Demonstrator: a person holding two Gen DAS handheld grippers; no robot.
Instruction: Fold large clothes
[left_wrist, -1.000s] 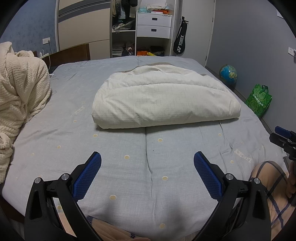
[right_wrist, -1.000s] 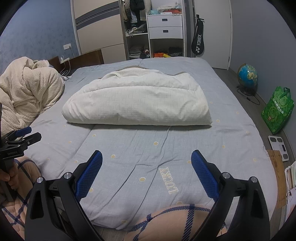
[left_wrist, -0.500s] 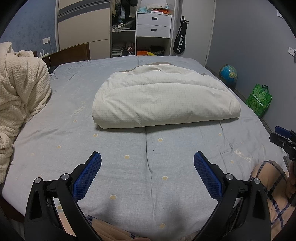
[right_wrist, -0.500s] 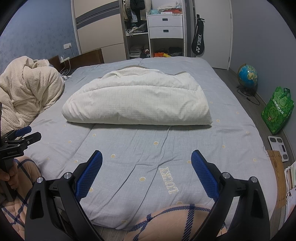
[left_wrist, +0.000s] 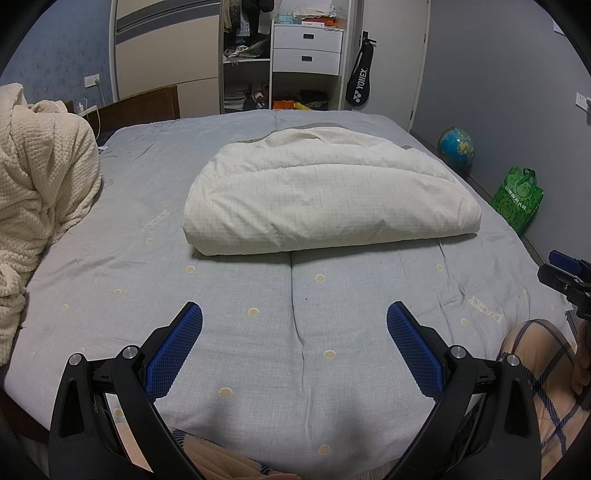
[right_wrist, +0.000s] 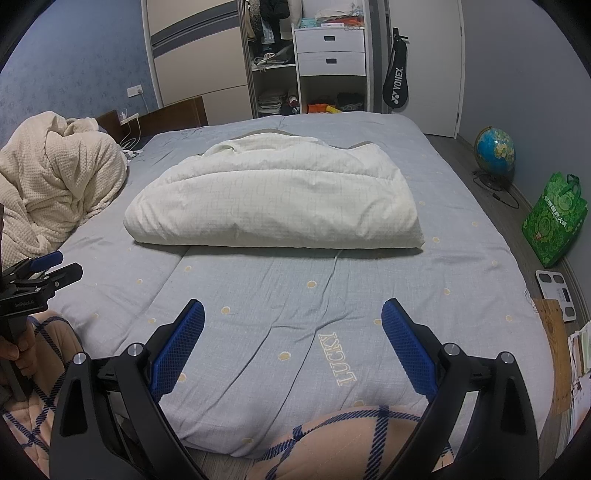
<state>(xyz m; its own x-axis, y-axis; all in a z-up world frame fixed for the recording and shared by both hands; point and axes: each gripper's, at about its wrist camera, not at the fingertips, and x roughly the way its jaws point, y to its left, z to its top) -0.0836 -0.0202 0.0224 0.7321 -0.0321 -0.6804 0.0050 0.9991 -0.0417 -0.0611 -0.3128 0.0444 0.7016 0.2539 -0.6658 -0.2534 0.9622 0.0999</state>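
A cream quilted garment (left_wrist: 325, 195) lies folded into a thick bundle in the middle of the grey bed (left_wrist: 258, 332); it also shows in the right wrist view (right_wrist: 273, 199). My left gripper (left_wrist: 294, 317) is open and empty above the bed's near edge, well short of the bundle. My right gripper (right_wrist: 293, 315) is open and empty, also near the front edge. Each gripper shows at the edge of the other's view: the right one (left_wrist: 565, 273), the left one (right_wrist: 40, 273).
A crumpled cream knitted blanket (left_wrist: 40, 199) lies on the bed's left side. A globe (right_wrist: 494, 149), a green bag (right_wrist: 554, 219) and a scale (right_wrist: 554, 286) are on the floor to the right. A wardrobe and drawers (left_wrist: 306, 48) stand behind the bed.
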